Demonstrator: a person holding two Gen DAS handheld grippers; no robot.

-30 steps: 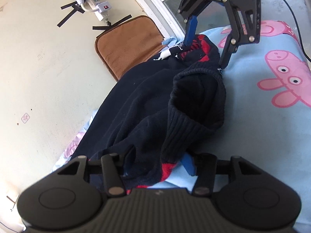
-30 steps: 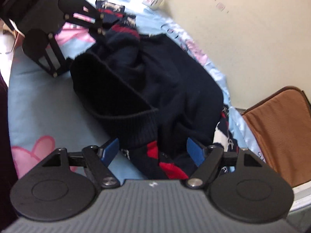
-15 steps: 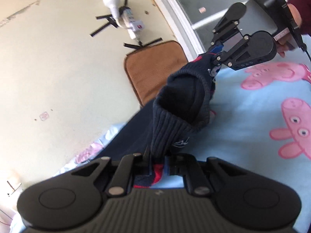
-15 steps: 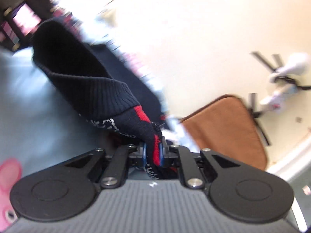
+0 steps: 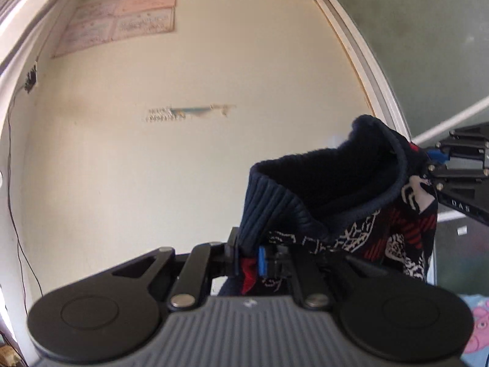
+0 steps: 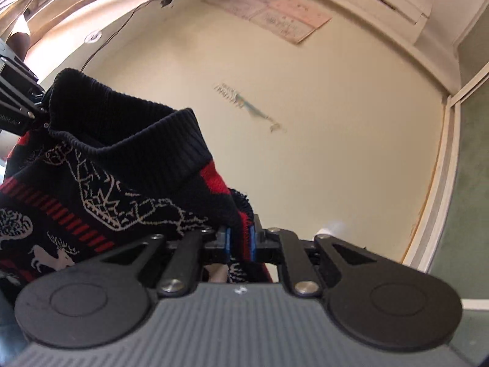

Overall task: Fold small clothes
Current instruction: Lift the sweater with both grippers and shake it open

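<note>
A small dark navy knitted sweater (image 5: 345, 202) with red and white patterns and a ribbed collar hangs in the air between both grippers. My left gripper (image 5: 261, 260) is shut on one edge of it, close to the camera. My right gripper (image 6: 240, 244) is shut on the other edge of the sweater (image 6: 101, 183). Each gripper shows in the other's view: the right one at the right edge (image 5: 434, 160), the left one at the left edge (image 6: 36, 104). The sweater's lower part is hidden below the frames.
A cream wall (image 5: 183, 153) with pinned paper sheets (image 5: 122, 21) fills both views. A window frame (image 5: 360, 49) runs down the right. A corner of the blue Peppa Pig sheet (image 5: 476, 330) shows at lower right.
Both grippers closed on the sweater's edges on the bed and lifted it up. The views swung from the bed up to the wall.
</note>
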